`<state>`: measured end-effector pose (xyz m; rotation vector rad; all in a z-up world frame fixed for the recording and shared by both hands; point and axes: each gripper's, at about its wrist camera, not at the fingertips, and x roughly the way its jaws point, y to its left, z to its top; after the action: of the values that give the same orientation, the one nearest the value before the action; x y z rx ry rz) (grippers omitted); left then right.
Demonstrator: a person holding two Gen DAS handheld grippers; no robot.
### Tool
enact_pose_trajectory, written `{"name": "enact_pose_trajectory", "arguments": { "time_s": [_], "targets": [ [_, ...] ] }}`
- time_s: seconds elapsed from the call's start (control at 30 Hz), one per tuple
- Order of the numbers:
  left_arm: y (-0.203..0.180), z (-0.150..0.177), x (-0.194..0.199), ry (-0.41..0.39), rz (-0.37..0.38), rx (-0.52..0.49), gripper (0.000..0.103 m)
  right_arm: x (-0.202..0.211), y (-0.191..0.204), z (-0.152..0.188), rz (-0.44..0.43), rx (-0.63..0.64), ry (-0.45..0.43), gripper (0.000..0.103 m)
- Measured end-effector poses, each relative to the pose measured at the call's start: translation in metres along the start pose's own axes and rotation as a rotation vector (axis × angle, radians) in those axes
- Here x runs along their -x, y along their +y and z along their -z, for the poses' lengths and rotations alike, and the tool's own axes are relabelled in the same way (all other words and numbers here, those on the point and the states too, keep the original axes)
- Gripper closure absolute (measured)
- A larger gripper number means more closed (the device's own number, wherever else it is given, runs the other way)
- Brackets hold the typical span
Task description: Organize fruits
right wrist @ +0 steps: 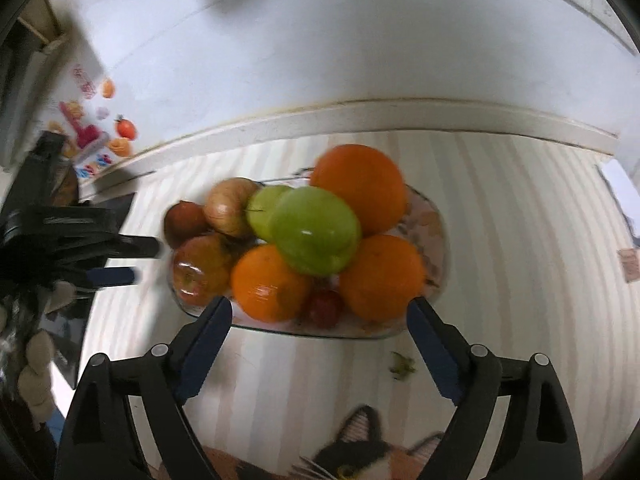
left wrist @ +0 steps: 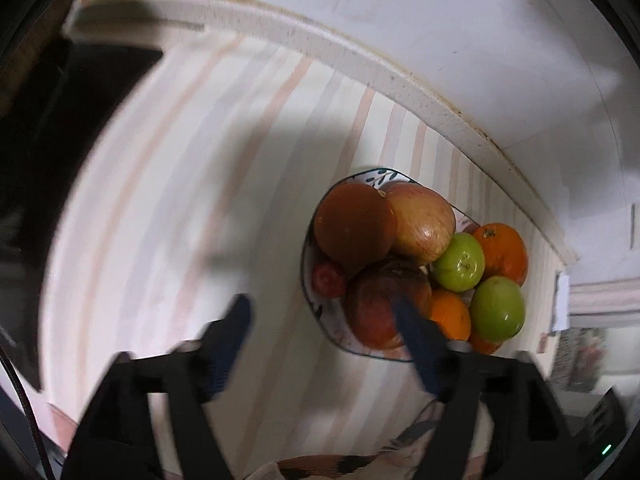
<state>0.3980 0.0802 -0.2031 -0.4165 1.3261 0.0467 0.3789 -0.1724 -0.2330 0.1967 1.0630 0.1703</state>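
Fingers of the right gripper (right wrist: 320,312) stand spread wide with nothing between the pads, their tips framing the near rim of the fruit plate (right wrist: 434,216). Just beyond the tips lie two oranges (right wrist: 272,284) with a small red fruit (right wrist: 325,307) wedged low between them; a green apple (right wrist: 316,232) rides on top, a third orange (right wrist: 360,184) sits behind it, and red apples (right wrist: 200,274) crowd the side toward the left finger. The fruit is heaped, probably so that it all fits one dish, so the upper pieces look free to roll if a lower one is drawn out.

Fingers of the left gripper (left wrist: 320,312) are likewise spread and empty; one tip overlaps a red apple (left wrist: 380,304) in the view, though contact cannot be confirmed, and the other hangs over bare striped tablecloth (left wrist: 200,160).

Open cloth lies on the near side of the plate and beyond the outer finger of each gripper, giving room to set fruit down. On the far side a raised white ledge (right wrist: 360,120) and wall close in just beyond the plate.
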Motion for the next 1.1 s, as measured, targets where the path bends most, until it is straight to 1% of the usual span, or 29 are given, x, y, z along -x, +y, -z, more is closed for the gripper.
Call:
{"name": "enact_pose_trajectory", "arguments": {
  "time_s": [0.03, 0.07, 0.1, 0.17, 0.23, 0.33, 0.5, 0.6, 0.77, 0.87, 1.0, 1.1],
  "targets": [
    [-0.002, 0.004, 0.006, -0.019, -0.03, -0.025, 0.016, 0.003, -0.003, 0.0, 0.006, -0.013, 0.018, 0.01],
    [-0.005, 0.01, 0.011, -0.035, -0.066, -0.057, 0.013, 0.004, -0.006, 0.0, 0.023, -0.023, 0.039, 0.007],
    [-0.008, 0.016, 0.016, -0.048, -0.104, -0.087, 0.008, 0.005, -0.01, 0.0, 0.037, -0.035, 0.06, 0.007],
    [-0.015, 0.03, 0.024, -0.072, -0.17, -0.141, 0.007, 0.009, -0.013, 0.0, 0.051, -0.041, 0.081, 0.007],
    [-0.018, 0.042, 0.029, -0.082, -0.2, -0.172, 0.007, 0.014, -0.015, 0.0, 0.083, -0.036, 0.101, 0.007],
    [-0.025, 0.058, 0.034, -0.095, -0.236, -0.193, 0.007, 0.025, -0.016, -0.001, 0.088, -0.041, 0.107, 0.004],
    [-0.036, 0.076, 0.045, -0.119, -0.246, -0.207, 0.007, 0.052, -0.011, -0.006, 0.101, -0.01, 0.083, 0.004],
    [-0.048, 0.088, 0.062, -0.164, -0.258, -0.239, 0.007, 0.071, -0.011, -0.005, 0.097, -0.008, 0.069, 0.004],
    [-0.057, 0.11, 0.104, -0.221, -0.239, -0.27, 0.007, 0.105, -0.006, 0.003, 0.102, -0.01, 0.052, 0.004],
    [-0.058, 0.126, 0.135, -0.265, -0.229, -0.304, 0.007, 0.135, -0.002, 0.011, 0.107, -0.021, 0.034, 0.004],
    [-0.058, 0.152, 0.178, -0.313, -0.198, -0.349, 0.007, 0.189, 0.007, 0.028, 0.117, -0.024, -0.018, 0.004],
    [-0.059, 0.176, 0.211, -0.363, -0.191, -0.387, 0.007, 0.233, 0.018, 0.045, 0.115, -0.032, -0.057, 0.004]
  ]
}}
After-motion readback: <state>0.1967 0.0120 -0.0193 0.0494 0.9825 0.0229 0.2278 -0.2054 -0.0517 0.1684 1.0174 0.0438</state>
